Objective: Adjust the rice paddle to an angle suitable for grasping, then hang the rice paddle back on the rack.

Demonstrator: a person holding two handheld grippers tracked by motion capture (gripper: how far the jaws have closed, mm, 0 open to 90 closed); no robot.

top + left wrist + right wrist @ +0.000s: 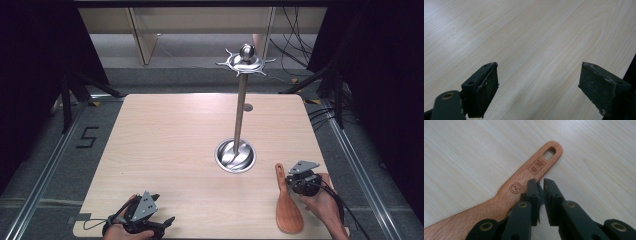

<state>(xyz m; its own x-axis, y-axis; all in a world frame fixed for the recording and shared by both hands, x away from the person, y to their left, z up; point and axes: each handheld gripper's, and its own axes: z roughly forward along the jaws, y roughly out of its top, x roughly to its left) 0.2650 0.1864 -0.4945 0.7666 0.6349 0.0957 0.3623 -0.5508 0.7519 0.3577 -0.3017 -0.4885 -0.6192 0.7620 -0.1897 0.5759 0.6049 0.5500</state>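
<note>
A reddish wooden rice paddle lies flat near the table's front right corner, its handle pointing away from me. The handle has an oval hanging hole and burnt-in marks. My right gripper sits at the handle's right edge. In the right gripper view this right gripper is shut, its tips resting just over that edge with nothing clamped between them. My left gripper is at the front left edge. In its own view the left gripper is open wide over bare wood.
A metal utensil stand rises from a round base right of centre, topped by a hooked disc and a ball. The light wooden table ends close to both hands. Cables lie on the floor at the back right.
</note>
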